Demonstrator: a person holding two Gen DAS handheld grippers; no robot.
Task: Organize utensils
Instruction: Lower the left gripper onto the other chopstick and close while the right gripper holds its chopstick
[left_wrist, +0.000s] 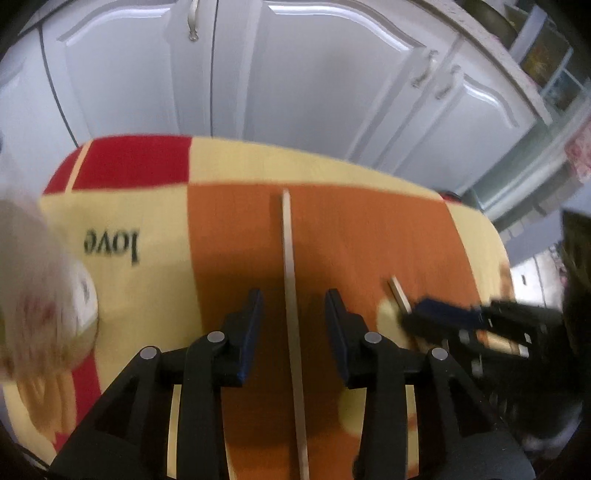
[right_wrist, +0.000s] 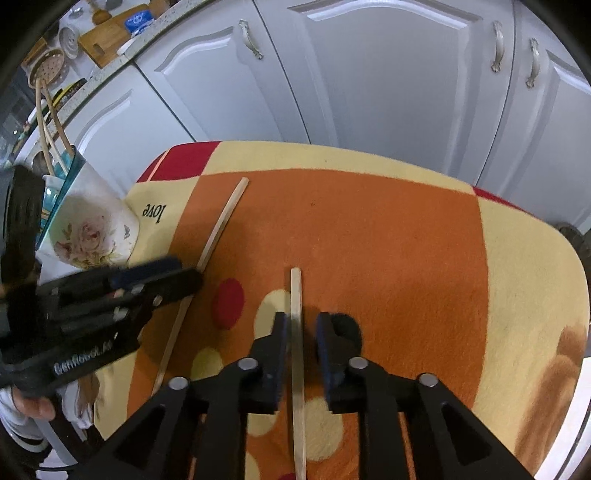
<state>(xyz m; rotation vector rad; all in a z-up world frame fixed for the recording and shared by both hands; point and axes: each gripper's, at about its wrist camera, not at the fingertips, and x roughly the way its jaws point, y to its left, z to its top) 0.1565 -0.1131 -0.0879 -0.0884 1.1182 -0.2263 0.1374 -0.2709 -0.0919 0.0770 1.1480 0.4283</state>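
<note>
Two long thin wooden sticks lie on a table under an orange, yellow and red cloth (right_wrist: 388, 229). In the left wrist view my left gripper (left_wrist: 293, 304) is open and straddles one stick (left_wrist: 290, 258), which runs between the fingers without touching them. In the right wrist view my right gripper (right_wrist: 301, 325) is open around the other stick (right_wrist: 296, 295), with its left finger close to it. The left gripper (right_wrist: 177, 280) shows at the left over the first stick (right_wrist: 221, 225). The right gripper (left_wrist: 443, 317) shows blurred at the right by the second stick (left_wrist: 399, 293).
A white floral holder (right_wrist: 92, 225) with wooden utensils stands at the table's left edge; it shows blurred in the left wrist view (left_wrist: 40, 295). White cabinet doors (right_wrist: 369, 74) stand behind the table. A counter with kitchenware (right_wrist: 103, 37) lies at the upper left.
</note>
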